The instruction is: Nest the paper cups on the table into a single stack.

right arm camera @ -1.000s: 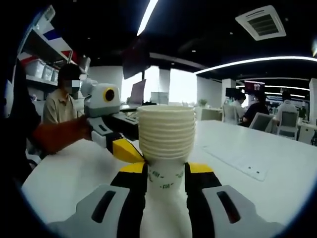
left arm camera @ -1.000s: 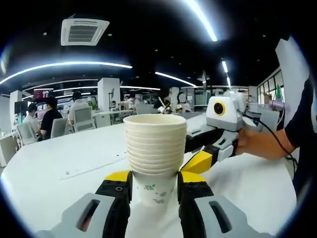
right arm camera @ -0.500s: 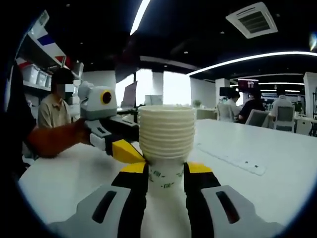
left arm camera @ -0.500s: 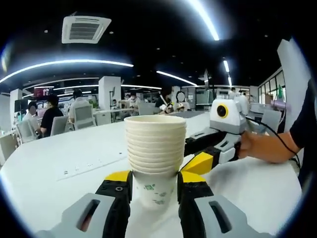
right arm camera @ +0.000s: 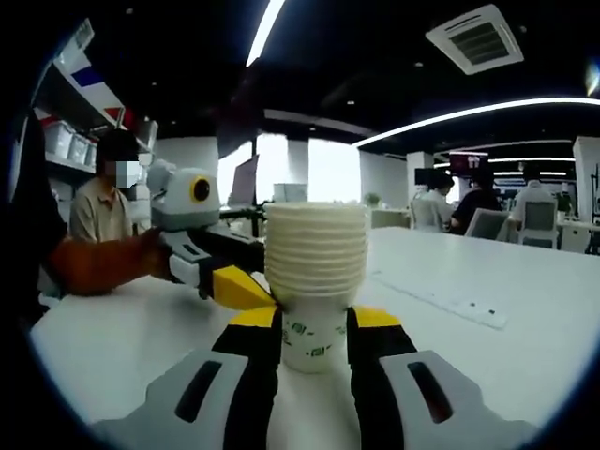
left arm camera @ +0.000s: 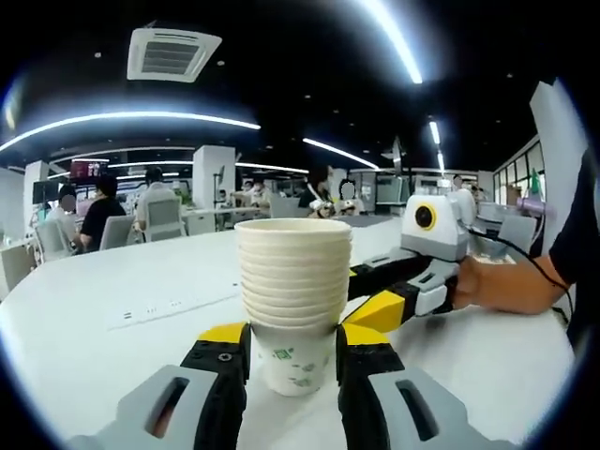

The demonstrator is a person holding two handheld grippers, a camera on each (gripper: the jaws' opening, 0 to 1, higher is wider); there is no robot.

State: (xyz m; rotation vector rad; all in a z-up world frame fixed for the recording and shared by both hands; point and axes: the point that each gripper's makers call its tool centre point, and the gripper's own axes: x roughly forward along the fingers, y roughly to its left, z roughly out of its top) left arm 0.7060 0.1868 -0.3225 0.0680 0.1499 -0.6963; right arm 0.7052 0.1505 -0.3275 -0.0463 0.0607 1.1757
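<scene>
A stack of several nested white paper cups (left arm camera: 293, 281) stands upright, green print on its lowest cup. In the left gripper view my left gripper (left arm camera: 293, 342) is shut on that lowest cup, yellow-tipped black jaws pressed to both sides. My right gripper (left arm camera: 380, 305) comes in from the right, held by a hand (left arm camera: 492, 286), its yellow tip against the stack's lower side. In the right gripper view the same stack (right arm camera: 315, 262) sits between my right gripper (right arm camera: 315, 323), shut on the lowest cup, whose base shows just above the table. The left gripper (right arm camera: 234, 286) reaches in from the left.
The white table (left arm camera: 103, 347) spreads wide on all sides, with a flat socket strip (left arm camera: 169, 307) set into it, also seen as a strip (right arm camera: 441, 295). People sit on chairs (left arm camera: 98, 220) at far desks. A seated person (right arm camera: 112, 202) is at the left.
In the right gripper view the lowest cup's base has come into sight between the jaws. Both views have shifted slightly; both grips on the stack are unchanged.
</scene>
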